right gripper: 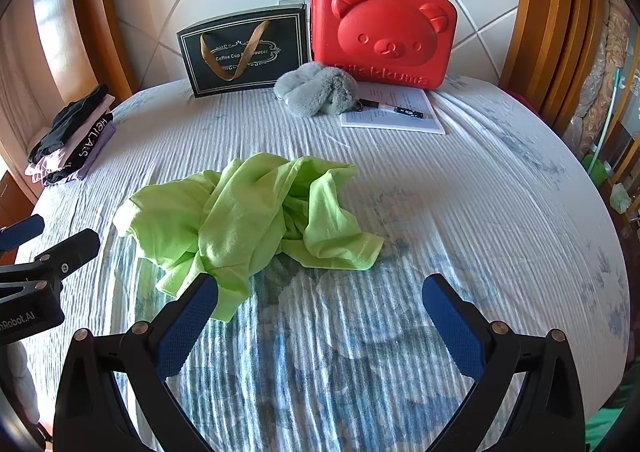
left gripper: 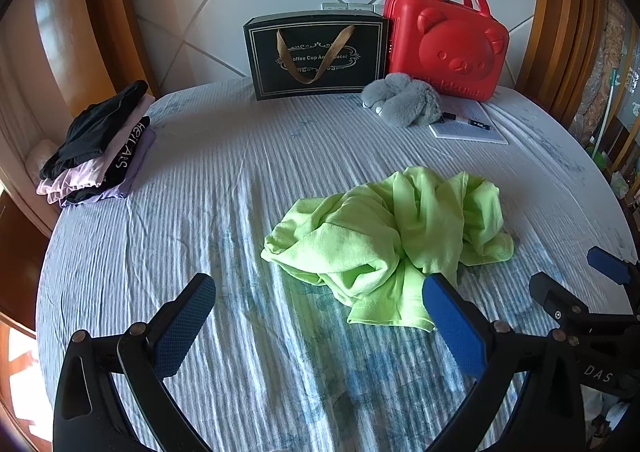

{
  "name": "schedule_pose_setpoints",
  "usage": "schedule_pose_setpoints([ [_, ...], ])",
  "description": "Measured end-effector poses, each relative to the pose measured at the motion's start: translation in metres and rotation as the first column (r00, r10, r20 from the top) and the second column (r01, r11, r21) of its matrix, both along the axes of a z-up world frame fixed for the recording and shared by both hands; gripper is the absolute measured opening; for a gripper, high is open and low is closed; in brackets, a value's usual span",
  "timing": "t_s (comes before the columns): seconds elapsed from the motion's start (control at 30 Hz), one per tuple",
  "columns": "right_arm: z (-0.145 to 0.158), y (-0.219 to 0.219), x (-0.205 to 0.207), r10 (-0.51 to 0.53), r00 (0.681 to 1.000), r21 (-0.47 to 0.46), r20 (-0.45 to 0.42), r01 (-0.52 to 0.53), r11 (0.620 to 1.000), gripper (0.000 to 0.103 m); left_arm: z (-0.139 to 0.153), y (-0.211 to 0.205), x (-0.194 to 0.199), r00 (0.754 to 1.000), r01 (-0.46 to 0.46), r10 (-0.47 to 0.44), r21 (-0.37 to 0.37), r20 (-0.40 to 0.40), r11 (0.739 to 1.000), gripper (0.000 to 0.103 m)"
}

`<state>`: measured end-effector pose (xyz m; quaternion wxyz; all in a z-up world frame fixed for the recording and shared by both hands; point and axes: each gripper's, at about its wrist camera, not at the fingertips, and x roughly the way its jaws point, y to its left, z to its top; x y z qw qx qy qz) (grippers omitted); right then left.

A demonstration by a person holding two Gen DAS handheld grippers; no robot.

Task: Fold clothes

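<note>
A crumpled light-green garment point(left gripper: 392, 236) point(right gripper: 248, 220) lies in a heap on the striped bed sheet point(left gripper: 240, 172) point(right gripper: 460, 192). My left gripper point(left gripper: 320, 292) hangs open just short of the heap, and its right fingertip covers the garment's near edge. My right gripper point(right gripper: 320, 292) is open too, its left fingertip over the garment's lower corner. Nothing is between either pair of jaws. Each gripper shows in the other's view: the right one point(left gripper: 568, 272) at the right edge, the left one point(right gripper: 52, 232) at the left edge.
A stack of folded clothes point(left gripper: 100, 148) point(right gripper: 68, 136) sits at the bed's far left. At the back stand a black gift bag point(left gripper: 316, 52) point(right gripper: 244, 52) and a red bear case point(left gripper: 448, 44) point(right gripper: 384, 28). A grey plush point(left gripper: 404, 98) point(right gripper: 316, 88), a paper and a pen point(right gripper: 396, 108) lie before the case.
</note>
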<state>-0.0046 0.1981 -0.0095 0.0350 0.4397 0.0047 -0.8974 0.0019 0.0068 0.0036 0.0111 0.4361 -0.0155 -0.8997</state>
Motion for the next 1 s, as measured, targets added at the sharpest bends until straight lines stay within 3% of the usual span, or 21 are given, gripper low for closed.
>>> schedule_pose_setpoints([
  [0.27,0.001,0.000,0.003,-0.004,1.000,0.000,-0.001,0.004,1.000,0.103,0.003,0.037,0.005,0.999,-0.010,0.010,0.005,0.032,1.000,0.103],
  [1.0,-0.002,0.003,0.000,-0.020,1.000,-0.003,0.018,0.020,1.000,0.103,0.004,0.034,0.002,0.998,-0.011,0.009,0.019,0.068,1.000,0.103],
])
